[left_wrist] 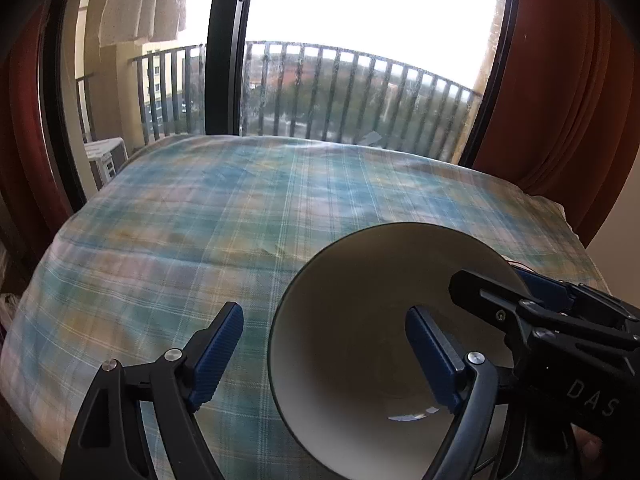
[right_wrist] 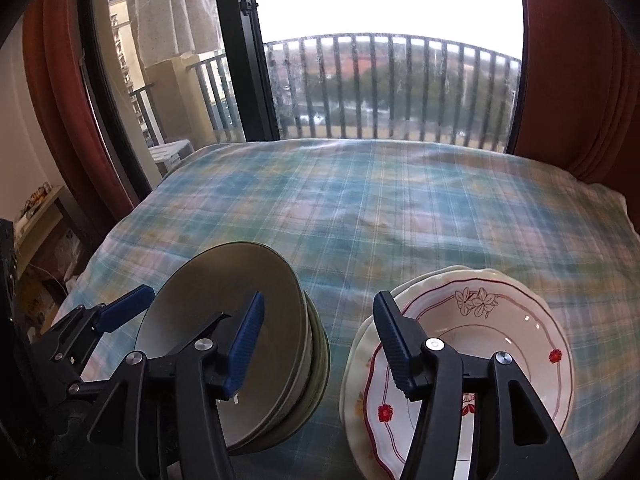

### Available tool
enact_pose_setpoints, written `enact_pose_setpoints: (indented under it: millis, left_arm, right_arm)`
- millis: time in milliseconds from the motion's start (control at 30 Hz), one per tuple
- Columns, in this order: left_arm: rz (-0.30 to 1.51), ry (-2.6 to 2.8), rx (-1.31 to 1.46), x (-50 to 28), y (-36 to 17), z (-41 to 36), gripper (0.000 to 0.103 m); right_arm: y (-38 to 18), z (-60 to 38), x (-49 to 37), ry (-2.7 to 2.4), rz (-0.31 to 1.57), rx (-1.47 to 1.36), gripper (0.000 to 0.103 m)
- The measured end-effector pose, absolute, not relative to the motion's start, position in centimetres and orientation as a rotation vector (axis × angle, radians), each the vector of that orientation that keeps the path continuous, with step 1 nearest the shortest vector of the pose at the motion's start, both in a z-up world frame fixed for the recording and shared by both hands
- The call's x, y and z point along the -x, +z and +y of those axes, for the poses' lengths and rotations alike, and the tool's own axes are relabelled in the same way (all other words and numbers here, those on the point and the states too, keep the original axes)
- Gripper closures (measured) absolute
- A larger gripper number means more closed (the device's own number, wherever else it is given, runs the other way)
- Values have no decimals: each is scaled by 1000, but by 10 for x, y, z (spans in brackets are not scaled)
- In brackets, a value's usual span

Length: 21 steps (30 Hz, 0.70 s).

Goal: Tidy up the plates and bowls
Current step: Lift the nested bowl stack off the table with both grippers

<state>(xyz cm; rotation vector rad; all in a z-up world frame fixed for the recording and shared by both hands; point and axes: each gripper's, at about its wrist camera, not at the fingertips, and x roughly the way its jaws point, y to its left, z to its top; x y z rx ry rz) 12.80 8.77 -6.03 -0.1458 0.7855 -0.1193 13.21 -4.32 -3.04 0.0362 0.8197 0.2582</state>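
Left gripper (left_wrist: 323, 310): jaws apart, set astride the left wall of the top bowl (left_wrist: 380, 264). One blue pad inside the bowl, low over its pale interior; the other outside, above the plaid cloth (left_wrist: 200, 220). No pad seen pressing on the wall.

Right gripper (right_wrist: 320, 296): jaws likewise apart. Left pad inside the same bowl on its right side, right pad over the left edge of the plates; nothing clamped. From the left wrist view, seen coming in from the right, one finger in front of the bowl's inner wall and a blue pad just beyond the rim.

Bowl stack (right_wrist: 316, 344): several grey-green bowls nested together, standing on the cloth at the near edge, tilted a little toward the cameras.

Plate stack (right_wrist: 500, 320): just beside the bowls on their right, a narrow strip of cloth between the two. On top, a white deep plate with a red line round the rim, small red flowers and outlined blossoms; beneath it, cream scalloped plates.

Farther out, nothing else on the blue-green plaid. Beyond it a large window (right_wrist: 380, 0) with a dark frame, a balcony railing (right_wrist: 400, 92) outside, rust-red curtains (right_wrist: 580, 80) at both sides, and a pale cloth (right_wrist: 172, 8) hanging at the upper left.
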Motion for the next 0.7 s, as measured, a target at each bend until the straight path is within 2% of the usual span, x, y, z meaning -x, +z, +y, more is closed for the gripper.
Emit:
enact_pose_setpoints:
  millis: [333, 400, 433, 567, 700]
  left_arm:
    - [896, -173, 232, -139, -81, 94, 20]
    - [913, -180, 244, -140, -83, 95, 30]
    - [928, -188, 251, -141, -85, 94, 38]
    - [928, -201, 246, -141, -85, 93, 43]
    - [932, -192, 230, -141, -84, 90, 43]
  right_arm:
    - [-53, -51, -145, 272, 924, -147, 43]
    - [-56, -52, -146, 282, 938, -171, 43]
    - [-57, -51, -147, 289, 947, -176, 43]
    - [-61, -51, -150, 304, 973, -207, 43]
    - [-66, -54, -153, 313, 1006, -264, 43]
